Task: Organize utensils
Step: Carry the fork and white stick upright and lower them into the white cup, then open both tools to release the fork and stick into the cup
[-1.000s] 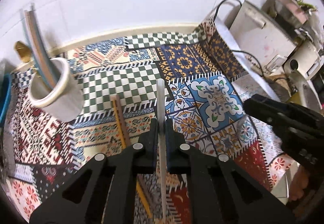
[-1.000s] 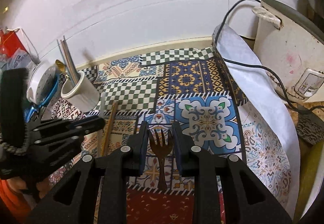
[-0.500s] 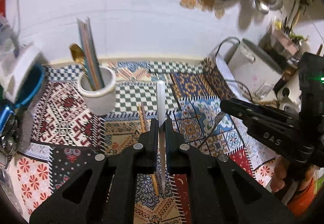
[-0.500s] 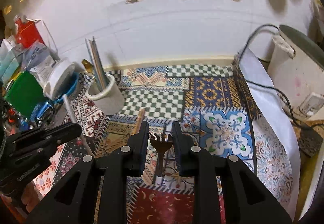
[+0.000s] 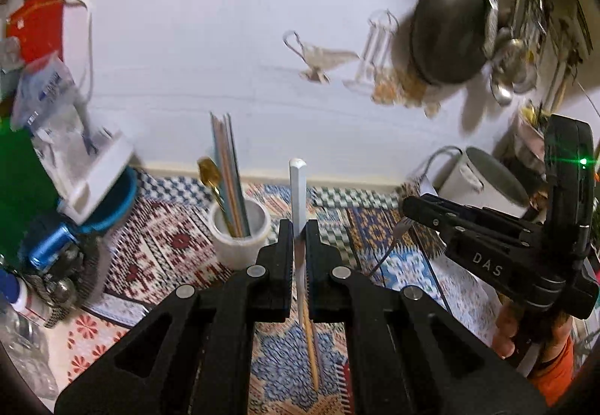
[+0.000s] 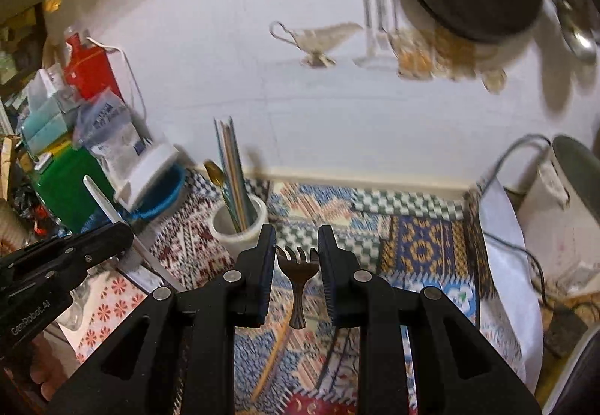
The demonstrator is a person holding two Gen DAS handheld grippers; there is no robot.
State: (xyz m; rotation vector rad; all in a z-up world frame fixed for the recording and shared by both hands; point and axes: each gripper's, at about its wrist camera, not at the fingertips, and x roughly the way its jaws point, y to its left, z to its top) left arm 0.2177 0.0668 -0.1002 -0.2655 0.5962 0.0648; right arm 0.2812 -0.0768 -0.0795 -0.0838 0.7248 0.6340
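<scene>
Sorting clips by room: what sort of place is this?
Most likely a home kitchen counter: a dark pan and ladles hang on the wall, and a white utensil cup stands on a patterned cloth.

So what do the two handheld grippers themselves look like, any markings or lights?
Both are matte black plastic with two flat fingers and round silver screws. The right gripper shows white DAS lettering and a green light; an orange sleeve sits below it. The left gripper reads GenRobot.AI.

A home kitchen counter — a dark pan (image 5: 448, 30) and metal ladles (image 5: 515, 54) hang on the white tiled wall (image 5: 187, 58), a white cooker pot (image 5: 483, 182) sits plugged in, and a utensil cup (image 5: 240, 233) stands on a patterned mat (image 5: 168, 246)
</scene>
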